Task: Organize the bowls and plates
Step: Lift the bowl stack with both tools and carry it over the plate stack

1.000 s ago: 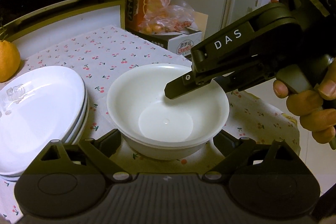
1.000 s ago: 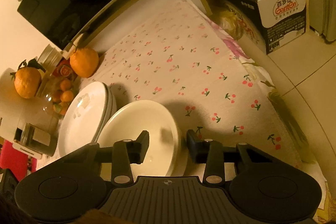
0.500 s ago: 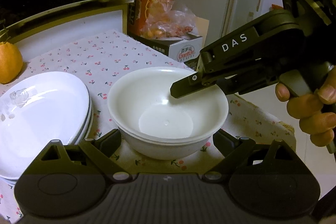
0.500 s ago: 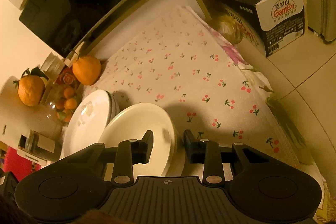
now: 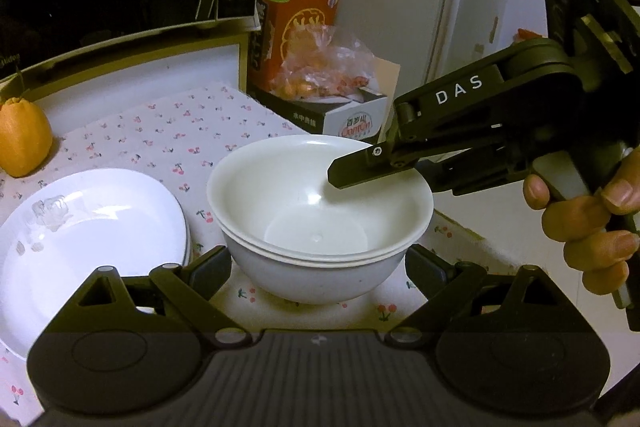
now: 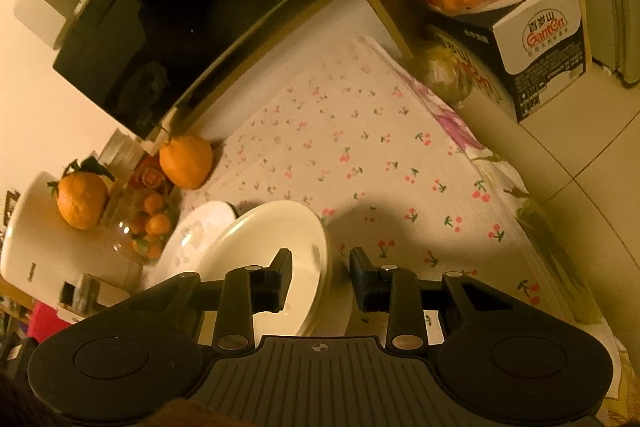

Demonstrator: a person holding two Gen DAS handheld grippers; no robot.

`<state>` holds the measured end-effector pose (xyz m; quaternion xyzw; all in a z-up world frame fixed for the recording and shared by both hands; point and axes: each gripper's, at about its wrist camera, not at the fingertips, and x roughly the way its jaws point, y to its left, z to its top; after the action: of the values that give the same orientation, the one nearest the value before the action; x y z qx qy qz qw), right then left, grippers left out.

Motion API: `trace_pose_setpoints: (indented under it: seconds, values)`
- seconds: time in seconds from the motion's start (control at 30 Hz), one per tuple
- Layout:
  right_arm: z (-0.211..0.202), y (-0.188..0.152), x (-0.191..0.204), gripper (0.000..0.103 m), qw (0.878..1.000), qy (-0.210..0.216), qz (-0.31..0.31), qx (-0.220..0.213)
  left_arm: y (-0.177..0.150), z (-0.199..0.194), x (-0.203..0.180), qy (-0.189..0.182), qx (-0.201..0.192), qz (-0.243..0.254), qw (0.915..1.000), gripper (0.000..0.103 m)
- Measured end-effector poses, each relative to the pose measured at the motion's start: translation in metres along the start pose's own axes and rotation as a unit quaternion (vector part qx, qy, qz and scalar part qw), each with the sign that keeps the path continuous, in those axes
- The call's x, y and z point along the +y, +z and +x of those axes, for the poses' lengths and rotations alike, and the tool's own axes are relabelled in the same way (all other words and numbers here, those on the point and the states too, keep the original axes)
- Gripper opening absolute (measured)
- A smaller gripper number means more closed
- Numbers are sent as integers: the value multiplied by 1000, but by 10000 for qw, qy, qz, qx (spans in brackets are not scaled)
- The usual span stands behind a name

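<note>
- While the right gripper [image 6: 320, 277] pinches the rim of the nested bowls [image 5: 320, 211] beside the plates [image 5: 92, 227], it should stay level.
- Left gripper [image 5: 318, 277], jaws released, straddles the bowls on the tablecloth [image 5: 176, 135].

The bench [image 5: 472, 247] is covered by a white cloth [image 6: 360, 147] printed with small red cherries. On the cloth a stack of white plates [image 5: 92, 239] lies at the left, with two nested white bowls [image 5: 320, 211] just beside it. An orange [image 5: 24, 139] rests at the far left near the microwave [image 6: 180, 7], which stands at the back.
</note>
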<state>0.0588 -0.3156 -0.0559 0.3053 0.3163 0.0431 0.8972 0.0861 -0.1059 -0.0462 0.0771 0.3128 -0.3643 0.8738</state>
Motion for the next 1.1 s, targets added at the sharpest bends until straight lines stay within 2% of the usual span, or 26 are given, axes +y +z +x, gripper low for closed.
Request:
trace_pose_setpoints:
  seconds: [0.43,1.1]
  values:
    - [6,9,30,31,9996,253,-44,-103,9,-20,19,166,-147,-72,9997,93]
    - [49,4,80,31,9984,535,-157,66,7,-47,74,369,-343,-578,9971,93]
